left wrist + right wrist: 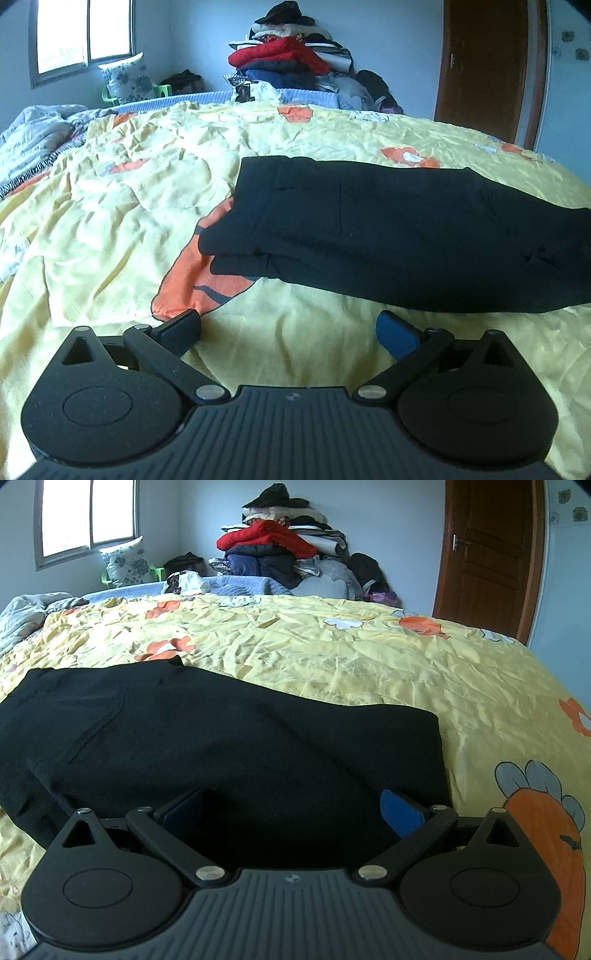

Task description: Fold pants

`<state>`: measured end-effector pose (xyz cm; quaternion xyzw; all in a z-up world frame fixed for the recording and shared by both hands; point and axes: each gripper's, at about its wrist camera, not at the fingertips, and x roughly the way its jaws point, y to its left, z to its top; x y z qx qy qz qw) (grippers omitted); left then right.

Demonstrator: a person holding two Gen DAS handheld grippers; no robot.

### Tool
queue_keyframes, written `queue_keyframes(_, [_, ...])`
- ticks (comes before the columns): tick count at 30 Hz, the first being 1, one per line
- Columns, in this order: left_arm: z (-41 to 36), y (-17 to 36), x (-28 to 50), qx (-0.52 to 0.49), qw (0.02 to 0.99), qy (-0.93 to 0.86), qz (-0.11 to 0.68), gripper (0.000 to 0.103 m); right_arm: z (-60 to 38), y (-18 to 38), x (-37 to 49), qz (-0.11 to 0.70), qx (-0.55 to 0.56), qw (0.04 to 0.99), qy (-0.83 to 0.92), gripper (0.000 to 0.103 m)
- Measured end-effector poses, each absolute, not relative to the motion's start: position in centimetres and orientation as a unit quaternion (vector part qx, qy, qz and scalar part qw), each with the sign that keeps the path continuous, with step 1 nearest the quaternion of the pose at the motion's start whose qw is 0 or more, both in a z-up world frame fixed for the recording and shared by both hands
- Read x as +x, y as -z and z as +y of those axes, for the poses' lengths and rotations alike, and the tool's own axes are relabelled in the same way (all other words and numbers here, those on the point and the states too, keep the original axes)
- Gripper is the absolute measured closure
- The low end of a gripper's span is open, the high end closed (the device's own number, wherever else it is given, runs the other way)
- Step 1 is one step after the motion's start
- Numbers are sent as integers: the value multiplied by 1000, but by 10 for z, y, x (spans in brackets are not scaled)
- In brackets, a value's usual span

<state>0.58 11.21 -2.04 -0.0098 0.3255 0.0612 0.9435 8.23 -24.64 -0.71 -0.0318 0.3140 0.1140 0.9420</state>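
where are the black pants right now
The black pants lie folded on the yellow bedspread, directly ahead of the open right gripper and right of the left gripper.

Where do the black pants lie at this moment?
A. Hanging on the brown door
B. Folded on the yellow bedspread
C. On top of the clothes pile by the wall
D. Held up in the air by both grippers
B: the black pants lie folded in layers on the yellow bedspread, and the left gripper and right gripper are open, holding nothing.
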Motion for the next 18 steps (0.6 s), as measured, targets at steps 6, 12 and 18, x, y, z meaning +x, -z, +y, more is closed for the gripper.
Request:
queue_keyframes(6, [116, 20, 5, -28, 943, -61, 326, 0, -216, -30, 62, 257, 18, 951, -168, 0])
queue_keyframes(12, [140, 13, -1, -98, 942, -70, 314, 1, -99, -59, 26, 151, -163, 931, -290, 0])
queue_keyframes(18, [178, -3, -13, -143, 938, -142, 282, 1, 2, -29, 3, 117, -331, 880, -318, 0])
